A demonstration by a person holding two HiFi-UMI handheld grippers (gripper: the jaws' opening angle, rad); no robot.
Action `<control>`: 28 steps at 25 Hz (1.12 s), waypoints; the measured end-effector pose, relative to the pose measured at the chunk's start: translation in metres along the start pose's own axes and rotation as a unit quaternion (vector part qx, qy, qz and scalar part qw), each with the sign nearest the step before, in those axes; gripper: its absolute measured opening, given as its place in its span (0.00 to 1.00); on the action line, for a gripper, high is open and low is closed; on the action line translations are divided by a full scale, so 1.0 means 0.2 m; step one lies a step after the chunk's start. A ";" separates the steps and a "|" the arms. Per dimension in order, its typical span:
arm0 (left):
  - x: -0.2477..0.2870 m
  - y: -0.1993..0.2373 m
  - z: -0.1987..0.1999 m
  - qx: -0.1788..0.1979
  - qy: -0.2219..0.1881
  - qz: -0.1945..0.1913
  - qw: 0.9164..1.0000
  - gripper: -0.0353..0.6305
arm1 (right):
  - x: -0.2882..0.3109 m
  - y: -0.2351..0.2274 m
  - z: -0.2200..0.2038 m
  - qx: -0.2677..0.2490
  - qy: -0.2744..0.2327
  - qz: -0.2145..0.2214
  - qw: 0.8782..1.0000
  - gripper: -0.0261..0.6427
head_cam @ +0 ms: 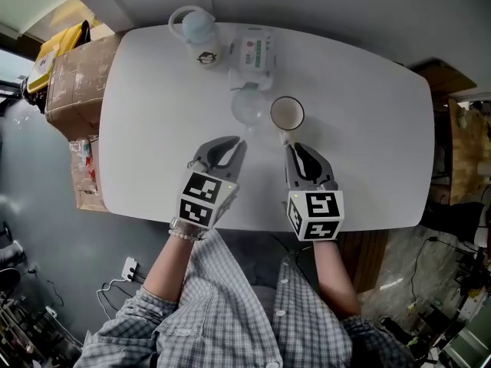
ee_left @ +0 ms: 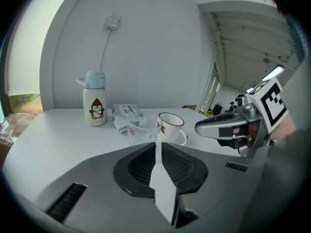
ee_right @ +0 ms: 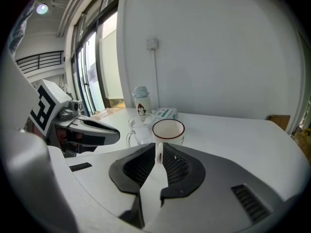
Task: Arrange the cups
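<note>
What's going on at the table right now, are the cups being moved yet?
Not yet. A person holds both grippers low over the white table, jaws together and empty. The left gripper points at the clear glass mug, and the right gripper sits just short of the handle of the white mug. The two cups stand side by side. A penguin bottle and a tissue pack stand behind them.
</note>
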State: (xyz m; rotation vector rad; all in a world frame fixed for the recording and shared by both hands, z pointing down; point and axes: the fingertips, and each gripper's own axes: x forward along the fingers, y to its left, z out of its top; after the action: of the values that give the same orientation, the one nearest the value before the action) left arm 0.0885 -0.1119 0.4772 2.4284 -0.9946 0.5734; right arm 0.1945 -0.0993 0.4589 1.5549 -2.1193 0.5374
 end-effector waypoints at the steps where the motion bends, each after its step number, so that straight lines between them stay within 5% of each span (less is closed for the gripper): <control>1: -0.01 0.00 0.01 0.003 -0.004 -0.002 1.000 0.11 | -0.01 0.01 0.01 0.001 -0.002 0.003 1.000 0.12; 10: -0.18 -0.07 0.10 0.048 -0.018 -0.058 0.997 0.07 | -0.11 0.08 0.09 -0.024 -0.027 0.019 0.999 0.10; 28: -0.44 -0.06 0.36 0.077 -0.085 -0.055 0.992 0.07 | -0.28 0.16 0.35 -0.039 -0.096 0.020 0.994 0.09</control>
State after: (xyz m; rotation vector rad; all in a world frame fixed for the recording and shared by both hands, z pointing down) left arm 0.0547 -0.0966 0.3688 2.6871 -0.9038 0.4233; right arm 0.1698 -0.0850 0.3680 1.5789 -2.2898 0.3253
